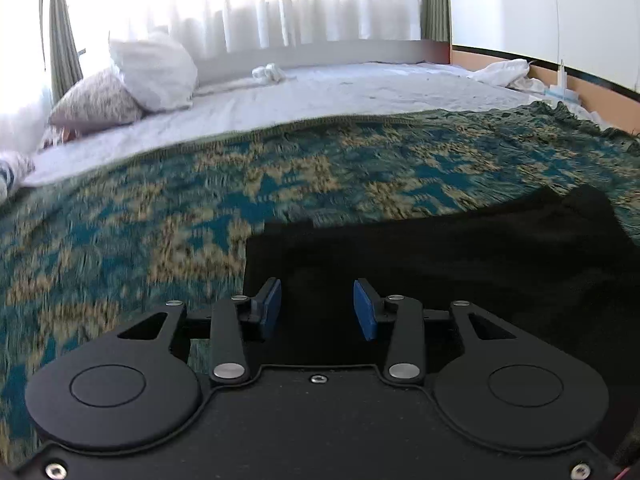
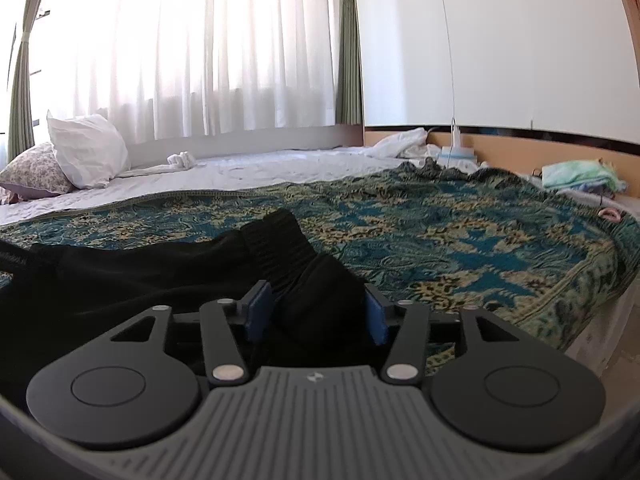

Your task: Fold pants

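Black pants (image 1: 460,264) lie on a teal and tan patterned blanket (image 1: 180,216) spread over the bed. In the left wrist view, my left gripper (image 1: 319,309) hovers over the pants' near left corner, its blue pads apart and nothing pinched between them. In the right wrist view the pants (image 2: 140,276) stretch off to the left, with a ribbed waistband (image 2: 276,240) humped up in front. My right gripper (image 2: 317,314) stands wide, a bulge of black cloth sitting between its pads, which do not squeeze it.
Beyond the blanket (image 2: 460,240) is a white sheet (image 2: 260,170) with two pillows (image 2: 86,152) at the far left by the curtains. Crumpled white cloth (image 2: 400,142) and a pile of folded light clothes (image 2: 580,176) sit along the headboard wall at right. The bed's edge drops off at right.
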Available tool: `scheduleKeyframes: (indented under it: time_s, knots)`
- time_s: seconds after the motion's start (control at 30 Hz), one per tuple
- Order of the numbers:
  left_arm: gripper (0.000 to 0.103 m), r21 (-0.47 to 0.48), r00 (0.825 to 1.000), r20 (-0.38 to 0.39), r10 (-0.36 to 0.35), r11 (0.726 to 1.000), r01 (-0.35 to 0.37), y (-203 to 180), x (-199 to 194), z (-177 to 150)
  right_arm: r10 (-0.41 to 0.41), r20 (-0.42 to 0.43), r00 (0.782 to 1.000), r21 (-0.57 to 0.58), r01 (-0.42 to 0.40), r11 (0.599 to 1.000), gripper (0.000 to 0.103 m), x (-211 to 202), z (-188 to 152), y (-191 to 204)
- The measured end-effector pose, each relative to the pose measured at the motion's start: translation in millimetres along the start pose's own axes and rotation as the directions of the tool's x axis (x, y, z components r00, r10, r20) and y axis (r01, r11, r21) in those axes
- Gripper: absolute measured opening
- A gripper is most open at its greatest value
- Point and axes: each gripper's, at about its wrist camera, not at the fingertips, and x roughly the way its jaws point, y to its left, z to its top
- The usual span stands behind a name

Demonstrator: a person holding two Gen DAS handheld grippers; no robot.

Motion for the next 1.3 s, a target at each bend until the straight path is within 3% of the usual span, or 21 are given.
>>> scheduleKeyframes:
  time_s: [0.3,0.43,0.57,0.67,0.73,0.87,1.0,1.03,1.17,1.3]
  knots:
    - [0.044,-0.059,1.000,0.005,0.007,0.998,-0.006,0.2,-58.4,-43.1,0.014,0.027,1.000,-0.041,-0.012,0.999,0.075,-22.2,4.1,6.5]
    - [0.046,-0.026,1.000,0.008,0.013,1.000,-0.013,-4.7,-78.5,-65.3,0.018,0.024,1.000,-0.048,-0.017,0.999,0.079,-23.5,3.7,9.1]
    - [0.048,0.027,0.999,0.045,0.028,0.999,-0.029,-11.6,-97.1,-83.1,0.015,-0.007,1.000,-0.069,-0.015,0.998,0.081,-19.0,-1.1,11.3]
    - [0.050,0.023,0.999,0.036,0.016,1.000,-0.017,-13.2,-106.3,-89.4,-0.030,-0.071,0.997,-0.128,0.021,0.992,0.083,-11.5,-9.5,14.0]
    - [0.050,0.019,1.000,0.026,0.006,1.000,-0.006,-12.8,-111.7,-93.4,-0.034,-0.069,0.997,-0.163,0.023,0.986,0.085,-13.1,-13.6,13.7]
    - [0.051,-0.007,0.999,0.022,-0.039,0.999,0.039,0.4,-122.7,-79.5,0.037,-0.054,0.998,-0.144,-0.045,0.989,0.086,-25.5,4.2,-1.4]
    - [0.064,-0.132,0.994,0.038,-0.104,0.985,0.108,32.5,-105.3,-40.6,0.109,-0.006,0.994,-0.121,-0.109,0.987,0.098,-11.6,41.3,-25.5]
    - [0.064,-0.163,0.994,0.029,-0.109,0.980,0.113,40.6,-93.9,-31.1,0.159,-0.030,0.987,-0.126,-0.162,0.979,0.103,2.9,51.1,-32.7]
    - [0.064,-0.263,0.988,-0.067,-0.139,0.958,0.116,66.2,-36.2,-1.4,0.277,-0.153,0.949,-0.106,-0.294,0.950,0.103,65.9,68.5,-49.7]
    - [0.060,-0.336,0.966,-0.151,-0.208,0.930,0.148,77.1,7.9,5.7,0.387,-0.350,0.853,-0.011,-0.417,0.909,0.103,127.5,66.0,-57.2]
